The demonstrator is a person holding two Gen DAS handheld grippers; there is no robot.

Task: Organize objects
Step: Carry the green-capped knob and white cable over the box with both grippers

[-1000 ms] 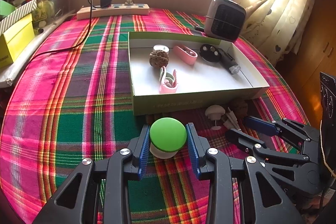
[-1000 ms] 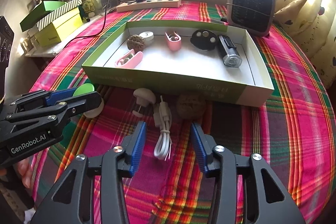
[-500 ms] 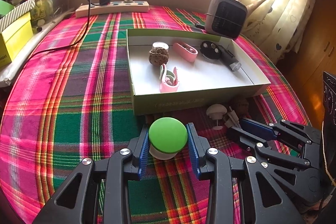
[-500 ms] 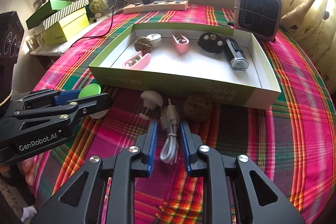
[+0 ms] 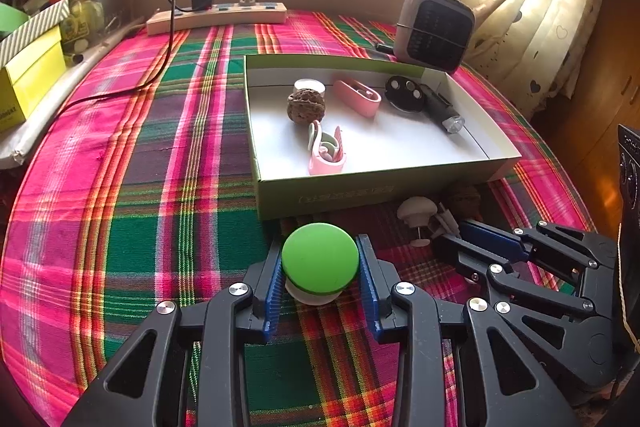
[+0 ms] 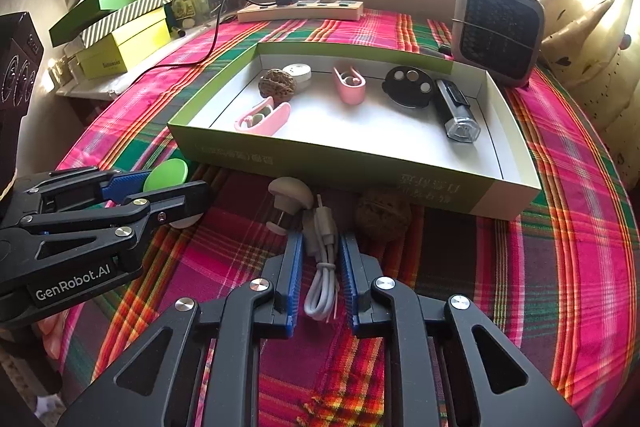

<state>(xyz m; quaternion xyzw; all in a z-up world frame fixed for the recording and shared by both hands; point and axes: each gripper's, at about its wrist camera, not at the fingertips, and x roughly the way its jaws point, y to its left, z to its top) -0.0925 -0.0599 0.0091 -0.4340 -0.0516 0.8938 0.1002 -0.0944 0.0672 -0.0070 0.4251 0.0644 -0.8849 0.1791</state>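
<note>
My left gripper is shut on a green-capped mushroom piece, held just in front of the green box's near wall; it also shows in the right wrist view. My right gripper is shut on a coiled white cable lying on the plaid cloth. A beige mushroom piece and a walnut lie beside the cable, outside the box. Inside the box are a walnut, two pink cases, a white disc, a black disc and a small torch.
A grey fan heater stands behind the box at the right. A power strip with a charger and black cord lies at the back. Yellow and green boxes are stacked at the left. A curtain hangs at the right.
My right gripper has closed from wide open onto the white cable. My left gripper keeps its hold on the green mushroom piece and has lifted slightly.
</note>
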